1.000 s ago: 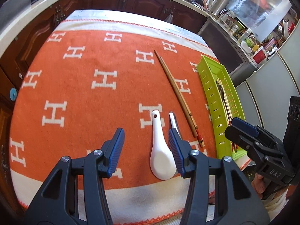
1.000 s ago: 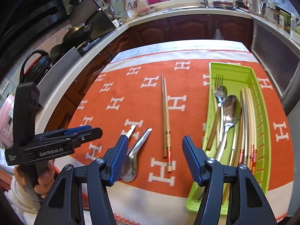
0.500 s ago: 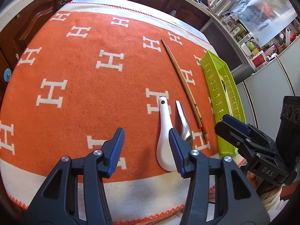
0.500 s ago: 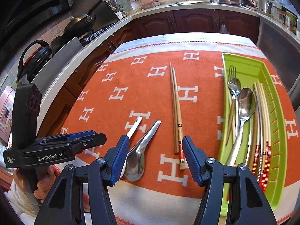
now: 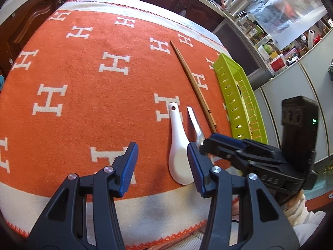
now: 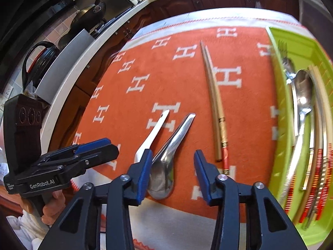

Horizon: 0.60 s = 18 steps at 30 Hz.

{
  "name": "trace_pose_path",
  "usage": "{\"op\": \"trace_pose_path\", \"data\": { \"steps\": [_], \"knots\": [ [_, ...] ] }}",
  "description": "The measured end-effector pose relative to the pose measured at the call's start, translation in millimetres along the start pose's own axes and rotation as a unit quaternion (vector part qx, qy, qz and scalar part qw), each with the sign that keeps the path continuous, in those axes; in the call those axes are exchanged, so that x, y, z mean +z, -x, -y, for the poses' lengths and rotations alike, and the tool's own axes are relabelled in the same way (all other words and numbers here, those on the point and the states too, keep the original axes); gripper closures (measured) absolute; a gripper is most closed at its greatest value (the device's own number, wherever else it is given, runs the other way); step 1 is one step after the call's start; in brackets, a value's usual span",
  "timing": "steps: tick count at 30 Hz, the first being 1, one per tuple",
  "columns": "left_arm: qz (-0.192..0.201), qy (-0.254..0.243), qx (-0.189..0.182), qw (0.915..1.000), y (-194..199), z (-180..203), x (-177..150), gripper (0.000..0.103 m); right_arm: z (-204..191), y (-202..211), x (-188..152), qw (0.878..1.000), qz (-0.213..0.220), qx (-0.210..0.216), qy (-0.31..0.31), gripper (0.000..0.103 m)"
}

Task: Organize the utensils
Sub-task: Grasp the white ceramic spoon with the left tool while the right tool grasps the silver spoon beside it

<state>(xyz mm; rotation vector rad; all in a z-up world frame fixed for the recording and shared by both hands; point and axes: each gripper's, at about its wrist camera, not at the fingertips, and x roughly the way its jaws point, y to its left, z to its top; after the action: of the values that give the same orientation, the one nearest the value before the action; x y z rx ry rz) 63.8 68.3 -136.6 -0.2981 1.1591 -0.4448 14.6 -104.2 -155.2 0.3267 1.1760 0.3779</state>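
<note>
A white ceramic spoon (image 5: pixel 179 154) and a steel soup spoon (image 6: pixel 168 160) lie side by side on the orange cloth near its front edge. A pair of wooden chopsticks (image 6: pixel 214 104) lies to their right. A green tray (image 6: pixel 297 48) at the right holds a fork, a steel spoon (image 6: pixel 301 95) and several chopsticks. My right gripper (image 6: pixel 171 173) is open and low, its fingers on either side of the steel spoon's bowl. My left gripper (image 5: pixel 162 164) is open and empty, left of the white spoon.
The orange cloth with white H marks (image 5: pixel 83 83) covers the table. Dark wood cabinets and a counter with a stove and pans (image 6: pixel 91 14) stand behind. Jars and clutter (image 5: pixel 270 48) fill the counter beyond the tray.
My right gripper has moved left and down from the chopsticks to the steel spoon. It has come close beside my left gripper, which has shifted a little.
</note>
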Motion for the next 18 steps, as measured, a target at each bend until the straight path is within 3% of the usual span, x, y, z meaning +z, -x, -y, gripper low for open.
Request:
{"op": "trace_pose_path", "data": {
  "steps": [4, 7, 12, 18],
  "knots": [
    [-0.004, -0.009, -0.02, 0.9998, -1.3, 2.6, -0.3, 0.057, 4.3, -13.5, -1.4, 0.999, -0.017, 0.038, -0.012, 0.072],
    [-0.011, -0.016, -0.028, 0.9994, -4.6, 5.6, -1.0, 0.057, 5.6, -18.5, -1.8, 0.997, -0.019, 0.069, -0.016, 0.083],
    [-0.019, -0.022, -0.033, 0.999, -9.7, 9.5, -1.1, 0.057, -1.0, -15.6, 0.3, 0.998, -0.004, 0.06, 0.0, 0.098],
    [-0.028, -0.037, -0.038, 0.9982, -14.5, 14.1, -0.5, 0.057, -2.7, 10.0, 3.3, 0.999, 0.041, 0.03, 0.014, 0.099]
  ]
}}
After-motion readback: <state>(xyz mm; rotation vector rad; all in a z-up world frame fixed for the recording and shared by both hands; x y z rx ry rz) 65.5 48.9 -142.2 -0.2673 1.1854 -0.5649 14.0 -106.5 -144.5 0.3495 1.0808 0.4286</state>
